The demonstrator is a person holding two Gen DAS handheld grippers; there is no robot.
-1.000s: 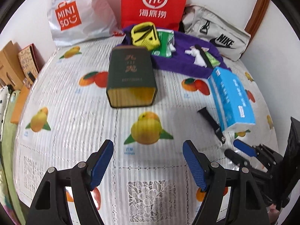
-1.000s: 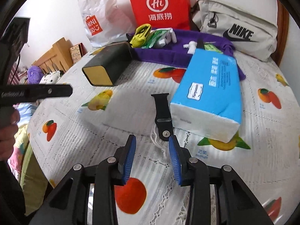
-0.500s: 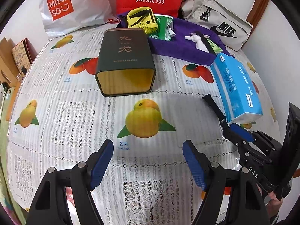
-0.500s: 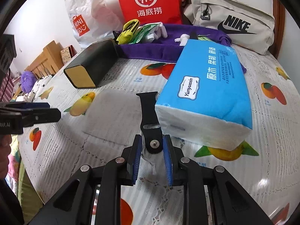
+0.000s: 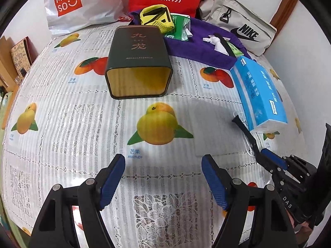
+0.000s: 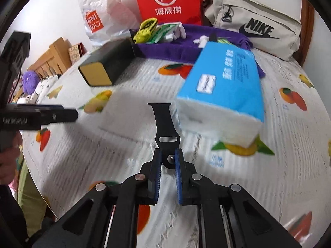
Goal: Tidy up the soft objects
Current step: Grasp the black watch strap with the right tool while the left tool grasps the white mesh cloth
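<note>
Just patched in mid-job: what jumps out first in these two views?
The right tongs are closing on the near end of a black watch strap, low at centre of the right wrist view. A bright blue tissue pack sits just right of it, and a dark green tin lies on its side, open end facing the open left tongs.
</note>
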